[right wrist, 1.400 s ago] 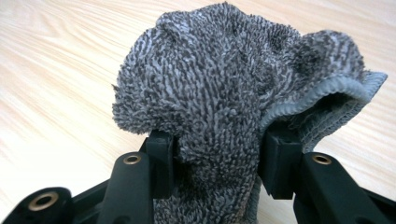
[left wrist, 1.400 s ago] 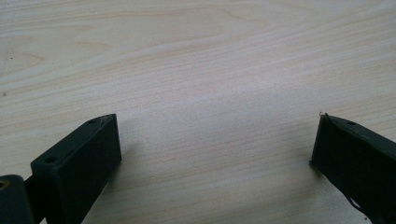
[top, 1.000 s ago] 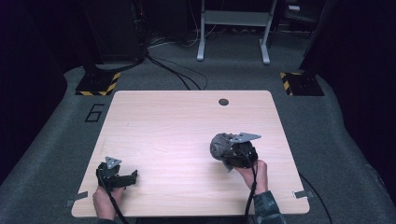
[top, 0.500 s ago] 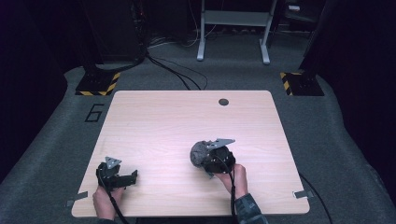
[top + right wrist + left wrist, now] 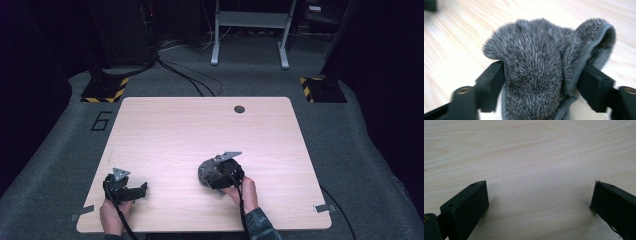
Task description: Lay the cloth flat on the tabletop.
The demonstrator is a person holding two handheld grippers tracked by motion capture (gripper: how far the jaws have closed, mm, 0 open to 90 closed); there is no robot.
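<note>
Grey fleecy cloth [image 5: 536, 67] bunched, clamped in right gripper [image 5: 226, 172]; left gripper [image 5: 124, 187] jaws wide apart on wooden table [image 5: 190, 130]

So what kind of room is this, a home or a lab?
Probably a lab or recording studio: a bare light wooden table on grey carpet, yellow-black hazard-striped stand bases, and black cables trailing across the floor.

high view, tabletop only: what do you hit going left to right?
left gripper, jaws apart on bare wood → grey fuzzy cloth, bunched up → right gripper closed on the cloth, grey plate on top → round dark grommet, far side of the table.
</note>
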